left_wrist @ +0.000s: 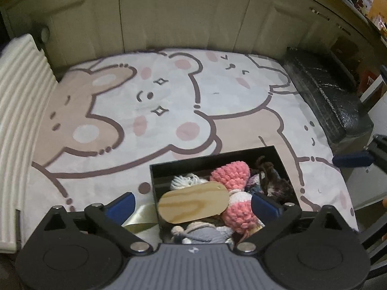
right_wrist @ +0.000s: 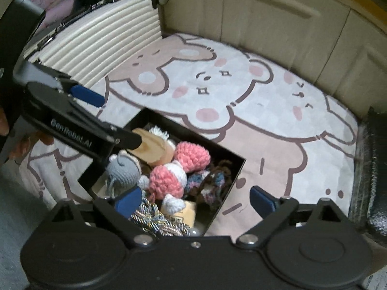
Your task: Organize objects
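While both tools hang spread and empty, the left tool [left_wrist: 192, 201] and right tool [right_wrist: 196, 199] frame a black box [left_wrist: 278, 155] of crocheted toys [left_wrist: 229, 176] (a wooden tag [left_wrist: 193, 205] on top), near the bear-print mat's [left_wrist: 169, 96] front edge. A ribbed white panel [left_wrist: 21, 111] borders its left edge, cream cabinet doors [left_wrist: 183, 14] its far edge.

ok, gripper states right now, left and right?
Left gripper: open, holding nothing, above the box.
Right gripper: open, holding nothing, above the same box.
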Motion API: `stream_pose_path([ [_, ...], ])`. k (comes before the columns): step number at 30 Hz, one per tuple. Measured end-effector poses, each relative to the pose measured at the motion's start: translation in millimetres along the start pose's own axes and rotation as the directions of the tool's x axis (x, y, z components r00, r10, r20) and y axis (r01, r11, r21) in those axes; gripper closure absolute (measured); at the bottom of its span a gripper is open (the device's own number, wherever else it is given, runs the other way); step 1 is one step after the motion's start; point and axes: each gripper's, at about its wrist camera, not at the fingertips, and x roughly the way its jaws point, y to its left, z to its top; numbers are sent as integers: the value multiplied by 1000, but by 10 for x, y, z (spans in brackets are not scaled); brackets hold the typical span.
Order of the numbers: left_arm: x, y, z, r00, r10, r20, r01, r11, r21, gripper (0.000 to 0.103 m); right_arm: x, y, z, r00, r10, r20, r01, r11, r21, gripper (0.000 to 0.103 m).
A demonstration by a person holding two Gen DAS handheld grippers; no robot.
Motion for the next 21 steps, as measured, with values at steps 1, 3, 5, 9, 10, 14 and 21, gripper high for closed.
stream_pose_path([
  [1,-41,-3,5,1000,5,5,-5,1000,2,2,-44,8,22,1000,-8,8,8,1000,4,6],
  [3,-131,1,17,1000,13,20,-13,1000,1,2,-121,18,60,1000,-20,22,20,1000,17,6],
  [5,-233,9,38,999,20,40,-19,1000,-7,2,-209,9,88,999,-22,35,21,999,38,6],
  [9,-461,15,54,996,19,85,-18,1000,-10,2,-359,-5,119,998,-16,59,12,998,69,6],
  [10,-512,13,51,996,19,92,-19,1000,-8,2,-393,-5,122,998,-17,63,12,997,76,6],
  [14,-725,14,11,992,34,125,-34,999,0,2,-554,-2,120,997,-25,74,16,992,122,6],
  [21,-1032,3,-132,985,40,171,-40,999,-7,2,-844,25,72,994,-58,92,40,981,192,6],
])
